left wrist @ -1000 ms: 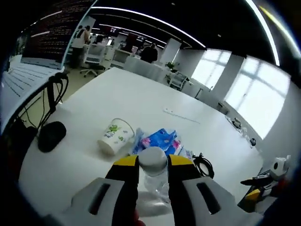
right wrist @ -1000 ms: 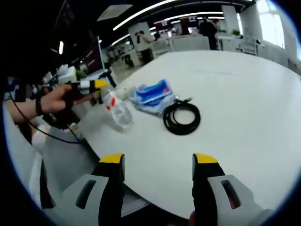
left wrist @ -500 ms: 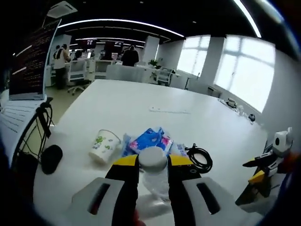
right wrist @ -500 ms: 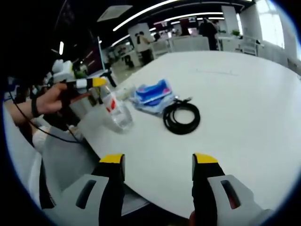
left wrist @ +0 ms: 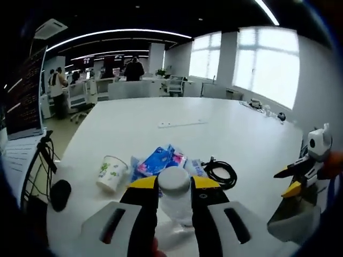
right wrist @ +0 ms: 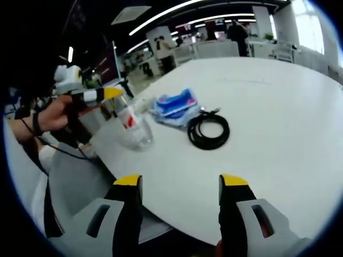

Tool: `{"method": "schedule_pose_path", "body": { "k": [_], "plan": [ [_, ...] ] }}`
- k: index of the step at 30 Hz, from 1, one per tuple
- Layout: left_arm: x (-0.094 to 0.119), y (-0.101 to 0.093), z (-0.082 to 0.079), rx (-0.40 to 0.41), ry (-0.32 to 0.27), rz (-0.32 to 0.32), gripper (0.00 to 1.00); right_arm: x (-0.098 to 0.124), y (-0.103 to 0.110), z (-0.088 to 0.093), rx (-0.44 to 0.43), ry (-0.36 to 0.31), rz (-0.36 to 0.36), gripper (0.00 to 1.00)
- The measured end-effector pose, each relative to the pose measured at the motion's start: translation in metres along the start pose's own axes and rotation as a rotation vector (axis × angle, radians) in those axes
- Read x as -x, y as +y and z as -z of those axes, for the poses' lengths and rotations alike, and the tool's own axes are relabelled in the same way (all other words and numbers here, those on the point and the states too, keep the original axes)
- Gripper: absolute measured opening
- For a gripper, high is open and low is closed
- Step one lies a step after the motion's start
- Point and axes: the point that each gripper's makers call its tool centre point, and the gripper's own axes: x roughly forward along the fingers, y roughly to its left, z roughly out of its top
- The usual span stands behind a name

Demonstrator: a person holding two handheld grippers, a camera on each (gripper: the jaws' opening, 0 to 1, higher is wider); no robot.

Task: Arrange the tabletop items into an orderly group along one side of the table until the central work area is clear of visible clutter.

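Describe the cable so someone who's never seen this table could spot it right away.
On the white table, find the cluster near one edge. The cable lies beside the blue packet, on the side away from the bottle. It is the one black coil, a loose ring lying flat.

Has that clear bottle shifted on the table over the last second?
Yes, slightly. In the right gripper view the bottle, held by the left gripper, has edged toward the black cable coil, which stayed put.

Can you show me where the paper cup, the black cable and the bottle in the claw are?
paper cup [left wrist: 110,174], left gripper view, on its printed side.
black cable [right wrist: 208,130], right gripper view, on the coil's loops.
bottle [left wrist: 174,179], left gripper view, on its white cap.
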Motion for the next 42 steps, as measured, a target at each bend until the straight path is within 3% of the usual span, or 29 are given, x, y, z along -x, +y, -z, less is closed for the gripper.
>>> {"method": "schedule_pose_path", "body": {
  "k": [26,42],
  "plan": [
    [0.011,-0.045,0.008,-0.097,0.018,0.054,0.2,-0.004,0.0,-0.002,0.011,0.006,-0.016,0.56],
    [0.013,-0.044,0.007,-0.076,0.018,0.056,0.2,-0.012,0.009,-0.005,0.027,0.007,-0.049,0.55]
  ]
}}
